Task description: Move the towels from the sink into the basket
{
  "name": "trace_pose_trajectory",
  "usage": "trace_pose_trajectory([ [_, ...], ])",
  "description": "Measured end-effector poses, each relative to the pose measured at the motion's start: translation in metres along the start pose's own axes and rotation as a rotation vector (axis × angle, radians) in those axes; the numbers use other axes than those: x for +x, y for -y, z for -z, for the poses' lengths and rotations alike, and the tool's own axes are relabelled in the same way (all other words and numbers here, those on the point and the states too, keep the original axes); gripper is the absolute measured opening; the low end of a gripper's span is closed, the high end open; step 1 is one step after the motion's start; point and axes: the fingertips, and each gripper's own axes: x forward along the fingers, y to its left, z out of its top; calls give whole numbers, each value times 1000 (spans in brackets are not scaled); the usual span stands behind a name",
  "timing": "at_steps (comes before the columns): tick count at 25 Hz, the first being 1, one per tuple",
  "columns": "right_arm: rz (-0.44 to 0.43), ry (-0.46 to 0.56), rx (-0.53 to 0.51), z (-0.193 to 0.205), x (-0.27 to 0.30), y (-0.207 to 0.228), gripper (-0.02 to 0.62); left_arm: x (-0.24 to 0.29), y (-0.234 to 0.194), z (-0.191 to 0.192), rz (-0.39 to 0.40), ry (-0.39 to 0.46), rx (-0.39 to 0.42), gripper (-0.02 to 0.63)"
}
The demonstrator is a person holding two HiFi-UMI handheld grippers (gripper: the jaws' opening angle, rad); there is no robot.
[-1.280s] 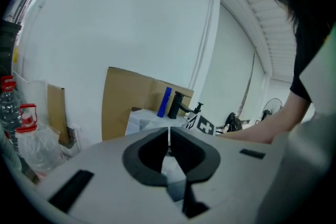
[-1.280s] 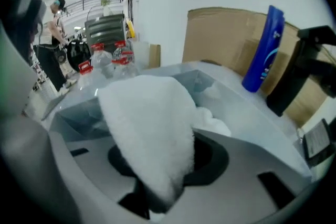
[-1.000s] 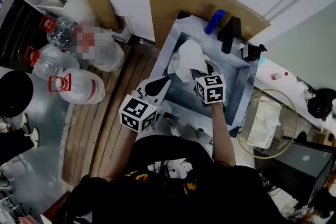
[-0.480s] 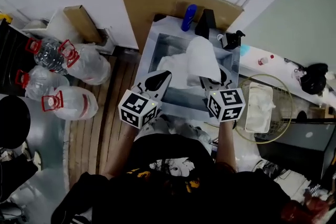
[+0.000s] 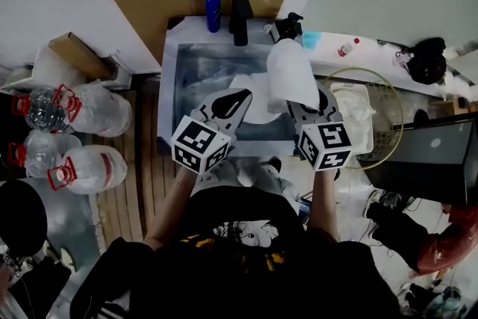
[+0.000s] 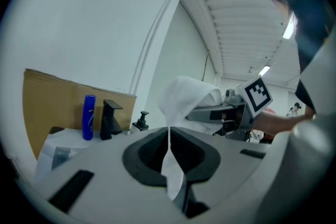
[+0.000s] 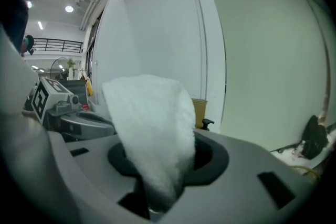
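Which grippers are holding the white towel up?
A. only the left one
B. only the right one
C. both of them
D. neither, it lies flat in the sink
C: the left gripper has its jaws shut on a thin edge of the towel, and the right gripper clamps a thick fold of the same towel.

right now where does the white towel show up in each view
Head view: the white towel hangs above the sink's right edge, ahead of the right claw.
Left gripper view: centre, rising from the left claw, which pinches its edge.
Right gripper view: centre, bunched in the right claw.
Shared landmark: the black pump bottle, in all three.
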Motion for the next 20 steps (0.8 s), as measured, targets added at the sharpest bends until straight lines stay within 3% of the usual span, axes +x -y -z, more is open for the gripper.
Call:
trace_pose_trajectory([
  [9,196,105,73,-22,-96,136,156,81,67,-18,81,14,18,15],
  [20,329,173,18,-26,-201,283,156,213,179,-22,231,-16,56,15],
])
